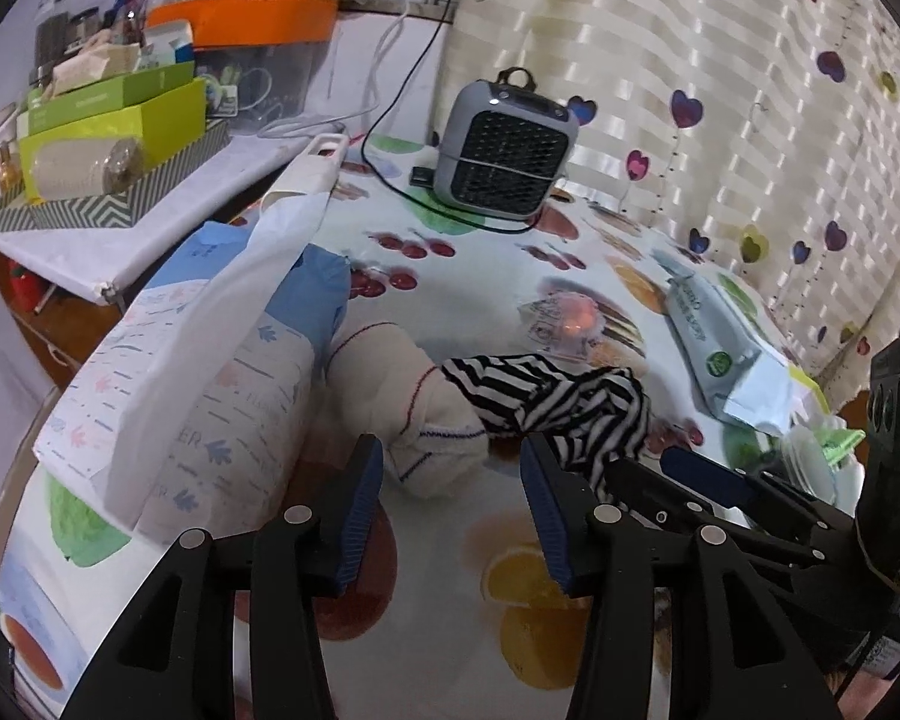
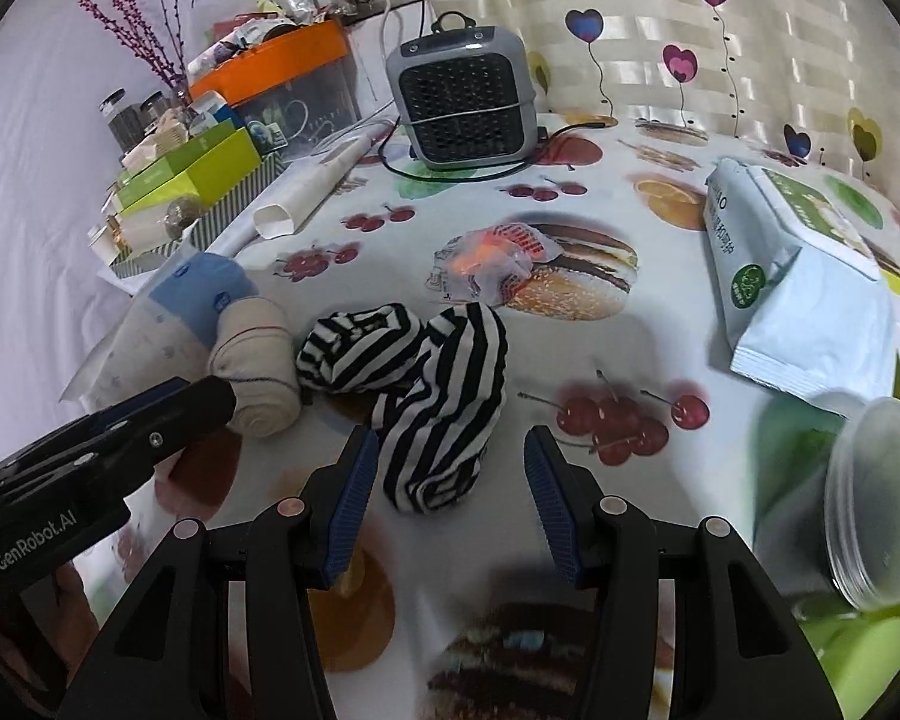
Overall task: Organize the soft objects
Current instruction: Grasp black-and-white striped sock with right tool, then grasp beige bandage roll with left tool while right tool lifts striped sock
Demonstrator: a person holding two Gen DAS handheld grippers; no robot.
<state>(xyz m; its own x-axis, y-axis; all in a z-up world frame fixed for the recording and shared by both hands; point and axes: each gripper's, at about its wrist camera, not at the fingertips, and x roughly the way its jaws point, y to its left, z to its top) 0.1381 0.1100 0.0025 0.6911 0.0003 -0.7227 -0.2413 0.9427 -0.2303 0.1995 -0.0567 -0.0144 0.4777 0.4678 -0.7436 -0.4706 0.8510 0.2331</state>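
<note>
A black-and-white striped cloth [image 2: 432,384] lies crumpled on the fruit-print tablecloth [image 2: 570,228]; it also shows in the left wrist view [image 1: 546,396]. A cream rolled sock [image 1: 414,408] with red and blue stitching lies to its left, also in the right wrist view [image 2: 258,360]. My left gripper [image 1: 450,498] is open, just in front of the cream sock. My right gripper [image 2: 450,486] is open, with the striped cloth's near end between its jaws. The right gripper also shows in the left wrist view [image 1: 690,474], beside the striped cloth.
A blue-and-white patterned package [image 1: 210,372] lies left of the sock. A grey heater [image 2: 468,102] with its cord stands at the back. A clear wrapper with something orange [image 2: 486,264], a pale green pouch [image 2: 792,276], a clear lid [image 2: 876,504] and cluttered boxes [image 1: 114,120] surround the area.
</note>
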